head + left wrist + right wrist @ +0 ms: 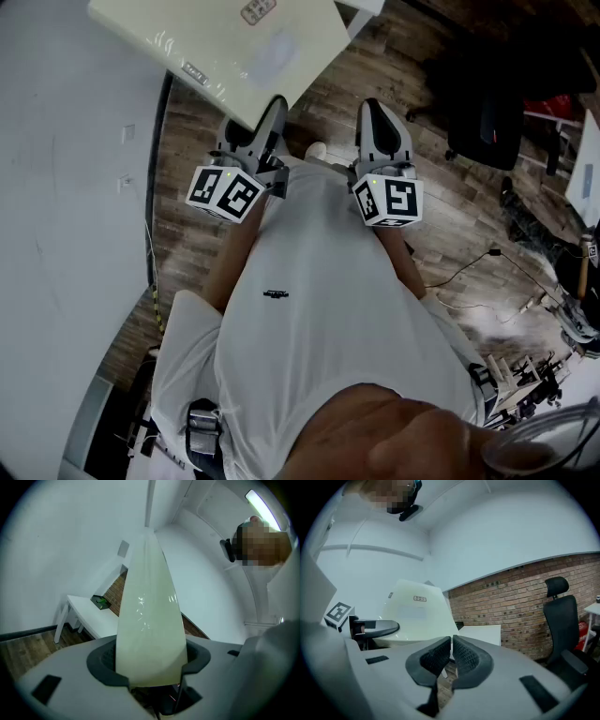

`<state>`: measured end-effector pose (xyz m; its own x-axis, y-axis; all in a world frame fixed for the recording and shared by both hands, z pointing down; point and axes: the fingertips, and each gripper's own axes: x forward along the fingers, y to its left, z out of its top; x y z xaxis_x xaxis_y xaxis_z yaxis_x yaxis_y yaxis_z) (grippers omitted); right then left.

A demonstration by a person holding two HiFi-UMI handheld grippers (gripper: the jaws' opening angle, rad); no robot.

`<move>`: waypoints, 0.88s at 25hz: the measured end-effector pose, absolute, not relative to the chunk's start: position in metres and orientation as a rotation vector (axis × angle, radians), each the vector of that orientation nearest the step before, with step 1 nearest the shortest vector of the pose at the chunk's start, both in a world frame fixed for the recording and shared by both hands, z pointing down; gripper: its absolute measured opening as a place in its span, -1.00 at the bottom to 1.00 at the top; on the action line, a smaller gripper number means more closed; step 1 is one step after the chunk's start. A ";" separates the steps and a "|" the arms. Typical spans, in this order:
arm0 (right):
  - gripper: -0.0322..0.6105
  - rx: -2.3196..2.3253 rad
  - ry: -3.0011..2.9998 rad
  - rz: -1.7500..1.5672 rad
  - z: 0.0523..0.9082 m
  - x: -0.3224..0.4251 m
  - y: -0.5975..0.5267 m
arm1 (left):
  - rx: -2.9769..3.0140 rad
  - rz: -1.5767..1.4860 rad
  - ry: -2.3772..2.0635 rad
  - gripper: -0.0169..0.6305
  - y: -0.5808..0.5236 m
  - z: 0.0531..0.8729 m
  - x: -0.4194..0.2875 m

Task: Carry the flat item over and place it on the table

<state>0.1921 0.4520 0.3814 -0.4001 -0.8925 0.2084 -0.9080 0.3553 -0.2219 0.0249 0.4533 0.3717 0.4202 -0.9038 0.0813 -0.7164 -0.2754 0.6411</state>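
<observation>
The flat item (225, 47) is a pale cream slab wrapped in clear film, held up in the air above the wooden floor. My left gripper (270, 112) is shut on its near edge. In the left gripper view the flat item (150, 620) runs edge-on away from me and fills the gap between the left gripper's (149, 670) wide-set pads. My right gripper (377, 112) stands to the right of the item, apart from it. Its jaws (451, 651) are shut with nothing between them. The flat item (417, 616) shows to its left.
A white table (89, 616) stands by the brick wall, with a small green thing (101, 603) on it. The same white table (480, 632) shows in the right gripper view. A black office chair (562, 616) is at the right. Cables (469, 272) lie on the floor. A white wall (66, 187) is close on the left.
</observation>
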 end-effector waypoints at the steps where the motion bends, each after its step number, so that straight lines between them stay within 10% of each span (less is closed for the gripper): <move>1: -0.77 1.689 -2.543 0.472 0.381 0.194 0.451 | 2.067 -0.404 -1.373 -0.07 0.453 0.371 0.024; 22: -0.76 1.695 -2.443 0.485 0.383 0.071 0.348 | 2.077 -0.313 -1.355 -0.07 0.356 0.376 -0.092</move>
<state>0.0705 0.3481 0.3827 -0.3614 -0.8880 0.2844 -0.9293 0.3181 -0.1876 -0.0921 0.3556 0.3759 0.4428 -0.8860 0.1373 -0.7361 -0.2718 0.6199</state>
